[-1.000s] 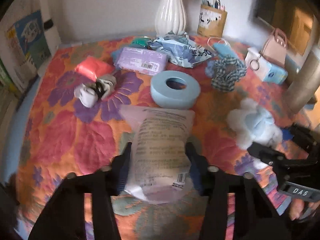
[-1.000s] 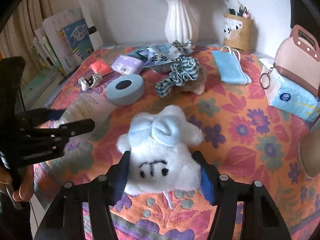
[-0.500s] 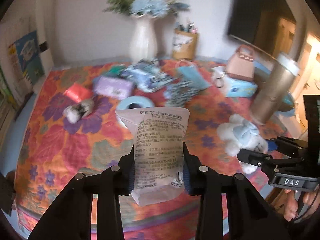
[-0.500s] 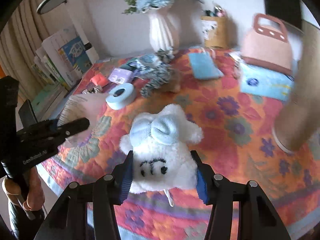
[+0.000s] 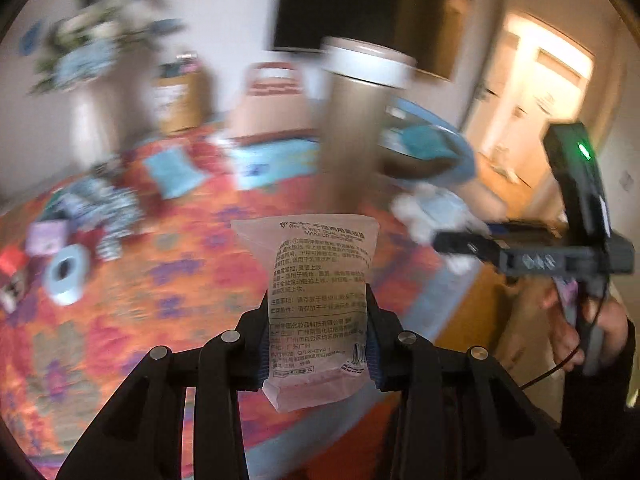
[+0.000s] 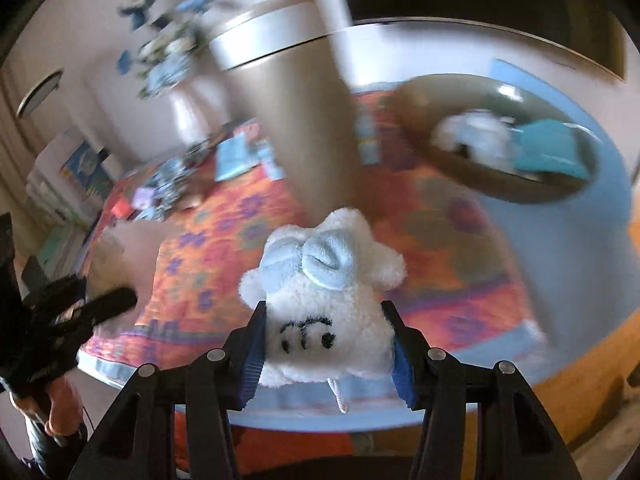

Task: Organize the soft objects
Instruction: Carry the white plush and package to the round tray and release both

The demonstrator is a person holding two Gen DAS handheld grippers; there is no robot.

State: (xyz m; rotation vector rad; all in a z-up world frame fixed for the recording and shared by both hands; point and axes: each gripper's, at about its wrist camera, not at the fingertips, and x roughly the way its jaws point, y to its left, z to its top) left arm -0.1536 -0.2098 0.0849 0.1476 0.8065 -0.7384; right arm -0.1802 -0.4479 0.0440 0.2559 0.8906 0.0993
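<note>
- Left gripper (image 5: 316, 336) is clamped on a clear packet (image 5: 318, 300), which stands up between its pads, clear of the flowered cloth (image 5: 168, 280)
- Ahead and left of it a blue tape roll (image 5: 66, 274), a purple pack (image 5: 47, 236) and a checked scrunchie (image 5: 108, 208) lie unsorted
- Right gripper (image 6: 325, 344) pinches a white plush toy (image 6: 320, 304) with a blue bow
- Ahead and right of that gripper a brown bowl (image 6: 416, 120) already holds a white plush and a teal item; likely the drop-off
- Judged roughly midway
- Packet print reads "MAKEUP SPONGE"; the rest is small Chinese text, unreadable
</note>
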